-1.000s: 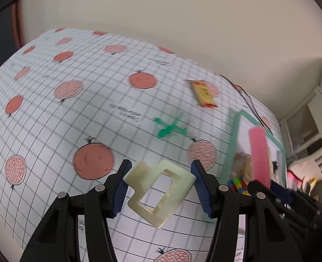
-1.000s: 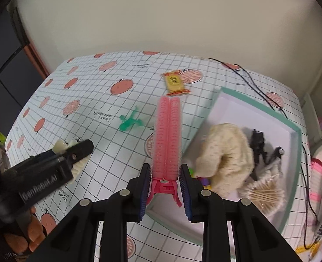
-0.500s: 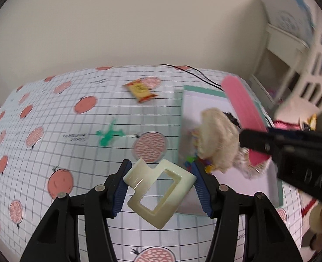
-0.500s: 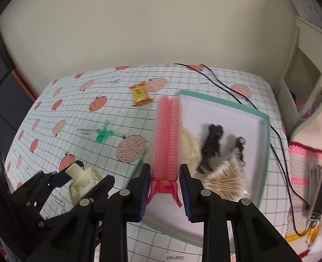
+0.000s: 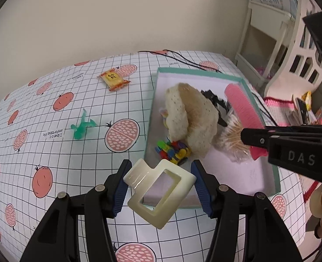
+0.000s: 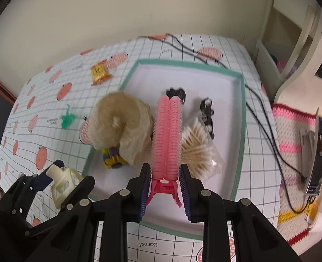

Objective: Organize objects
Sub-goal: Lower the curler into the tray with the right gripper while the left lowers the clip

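Now cream rectangular claw clip clamped in left gripper, ridged pink roller clip in right gripper.

"DAS" in white on the black body of the right claw. "Garnet" and "I love o.c. comfortable life" printed on the grid-patterned pomegranate tablecloth.

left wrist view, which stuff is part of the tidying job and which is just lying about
Job:
cream hair claw in left tongs
pink roller clip in right tongs
green-rimmed tray
green toy figure
snack packet

Lying about:
black cable
crochet mat
white shelf unit
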A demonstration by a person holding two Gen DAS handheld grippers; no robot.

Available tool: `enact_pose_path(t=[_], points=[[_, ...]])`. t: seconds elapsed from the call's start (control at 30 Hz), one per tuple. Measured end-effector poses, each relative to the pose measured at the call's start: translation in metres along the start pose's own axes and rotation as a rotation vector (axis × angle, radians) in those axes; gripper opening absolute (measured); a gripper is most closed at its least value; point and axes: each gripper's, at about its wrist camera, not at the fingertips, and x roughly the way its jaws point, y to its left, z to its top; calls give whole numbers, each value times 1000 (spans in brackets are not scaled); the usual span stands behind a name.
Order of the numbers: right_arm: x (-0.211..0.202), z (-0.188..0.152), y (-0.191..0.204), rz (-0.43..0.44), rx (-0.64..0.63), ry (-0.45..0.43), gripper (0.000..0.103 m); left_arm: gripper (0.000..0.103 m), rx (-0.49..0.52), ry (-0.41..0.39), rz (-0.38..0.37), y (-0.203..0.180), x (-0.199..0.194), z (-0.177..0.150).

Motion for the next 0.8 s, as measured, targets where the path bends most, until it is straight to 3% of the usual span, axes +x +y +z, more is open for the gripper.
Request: enact_pose_path(t=[0.4,0.8], points=[[31,-15,-3,-17,-1,114,29,58,-45,92,-14,1,26,-6],[37,-21,2,-32,-10,147,30,58,-5,96,-7,-2,33,-6]])
